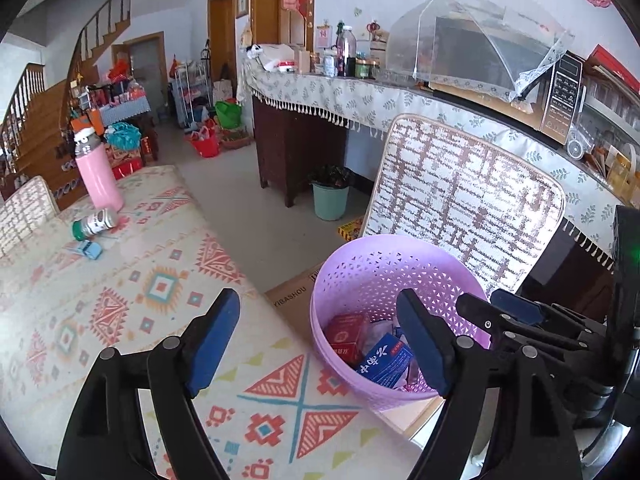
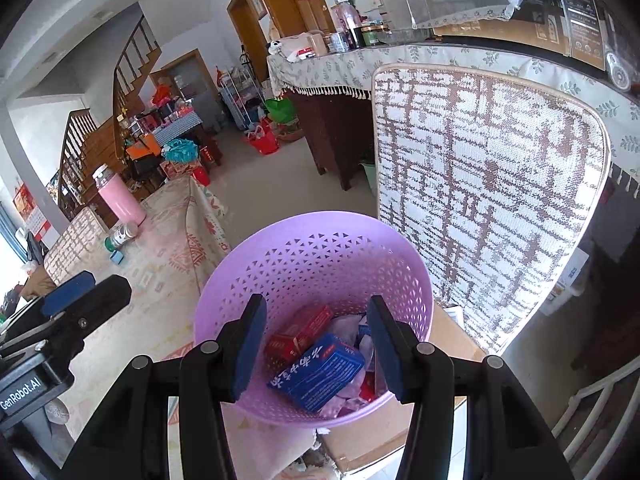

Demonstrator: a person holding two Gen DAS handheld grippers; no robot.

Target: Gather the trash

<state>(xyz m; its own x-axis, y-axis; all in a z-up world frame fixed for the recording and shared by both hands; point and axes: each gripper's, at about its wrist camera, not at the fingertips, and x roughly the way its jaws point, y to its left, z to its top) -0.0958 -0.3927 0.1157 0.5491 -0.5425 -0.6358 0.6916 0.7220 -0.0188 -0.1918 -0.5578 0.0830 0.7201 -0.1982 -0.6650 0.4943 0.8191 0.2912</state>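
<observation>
Hovering over the perforated lilac plastic basket (image 2: pixel 320 264) — glossy blue carton (image 2: pixel 320 372), red carton (image 2: pixel 300 332), crumpled wrappers inside — left gripper (image 1: pixel 320 344) gapes wide, right gripper (image 2: pixel 316 346) half-open, both empty.

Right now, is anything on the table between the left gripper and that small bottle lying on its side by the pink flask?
Nothing visible. From the left gripper, jaws open and empty, only bare patterned tablecloth runs to the toppled bottle. A small blue item lies just beside it, the pink flask behind it.

We read "YIBASHOU" on the carton (image 1: pixel 294 300), "GenRobot.AI" on the left gripper (image 2: pixel 22 394), "14" on the calendar (image 1: pixel 323 35). Blue box (image 2: pixel 320 372) print: Chinese, unclear.
</observation>
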